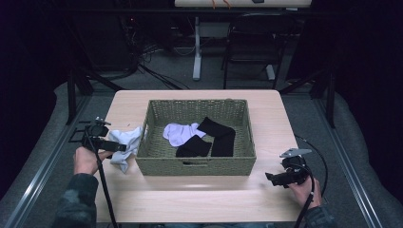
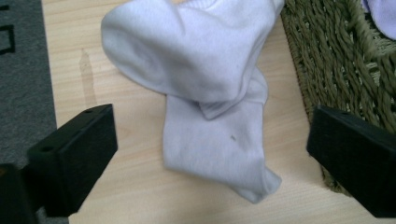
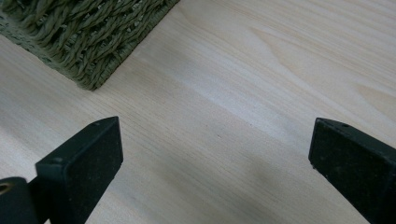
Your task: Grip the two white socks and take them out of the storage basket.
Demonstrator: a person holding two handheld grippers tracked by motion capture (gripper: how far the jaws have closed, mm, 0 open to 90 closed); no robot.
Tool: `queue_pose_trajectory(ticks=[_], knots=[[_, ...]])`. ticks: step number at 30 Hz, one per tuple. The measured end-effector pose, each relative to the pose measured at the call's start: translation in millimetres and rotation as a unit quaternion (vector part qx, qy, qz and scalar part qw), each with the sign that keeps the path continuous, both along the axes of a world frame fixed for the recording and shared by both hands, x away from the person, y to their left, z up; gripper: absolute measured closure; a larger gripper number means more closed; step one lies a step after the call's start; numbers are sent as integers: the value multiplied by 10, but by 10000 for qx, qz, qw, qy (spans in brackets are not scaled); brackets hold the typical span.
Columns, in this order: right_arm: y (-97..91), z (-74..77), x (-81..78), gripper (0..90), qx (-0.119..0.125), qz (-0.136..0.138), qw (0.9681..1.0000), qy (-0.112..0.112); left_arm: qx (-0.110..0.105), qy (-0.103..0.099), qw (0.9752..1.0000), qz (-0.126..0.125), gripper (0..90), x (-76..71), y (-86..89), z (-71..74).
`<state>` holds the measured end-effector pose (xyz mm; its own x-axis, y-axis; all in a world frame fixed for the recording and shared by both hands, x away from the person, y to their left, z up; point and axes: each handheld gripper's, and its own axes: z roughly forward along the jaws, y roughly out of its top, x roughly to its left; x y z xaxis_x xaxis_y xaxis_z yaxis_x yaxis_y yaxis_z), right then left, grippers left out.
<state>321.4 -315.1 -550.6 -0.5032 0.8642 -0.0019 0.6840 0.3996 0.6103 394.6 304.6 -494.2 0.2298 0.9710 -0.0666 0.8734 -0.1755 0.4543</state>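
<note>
Both jaws of the left gripper (image 2: pixel 210 154) stand wide apart in its own view, one on either side of the white sock (image 2: pixel 205 88) and pressing on nothing; that sock lies loose and crumpled on the table (image 2: pixel 130 196), folded over itself, with its lower end pointing back toward the jaws. Taking the woven basket (image 1: pixel 196 166) as the landmark, the white sock sits just outside the basket's left wall, seemingly touching it or nearly so, and part of it drapes toward the basket's near left corner in the high view. The left gripper (image 1: pixel 119 146) hangs directly over this sock, held by the person's left hand (image 1: pixel 86 160), which is to the left of the basket near the table's edge. Inside the basket lie a second pale sock (image 1: pixel 179 133) toward the left of its middle and two black socks (image 1: pixel 216 137) just right of it, the pale one and the black ones overlapping at their edges. The right gripper (image 3: pixel 215 163) also has its jaws spread wide with only bare wood between them, and a corner of the basket (image 3: pixel 88 32) shows ahead of it. From above, the right gripper (image 1: pixel 270 177) rests low to the right of the basket's near right corner, apart from it, in the right hand (image 1: pixel 304 190).
</note>
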Motion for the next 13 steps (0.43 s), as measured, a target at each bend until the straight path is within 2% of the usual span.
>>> queue_pose_trajectory(ticks=[4,6,8,13], knots=[[-5,-6,-4,23,18,-28,10000,7,-30,-249,9996,94,0,-199,-9,-38],[-8,-3,-6,23,12,-21,10000,16,-115,-328,9993,118,0,-283,-10,-46],[-9,-4,-8,22,10,-26,10000,7,-206,-520,9983,154,0,-388,-17,-54],[-12,-10,-5,19,-12,-48,10000,-8,-331,-780,9962,201,0,-540,-20,-45]])
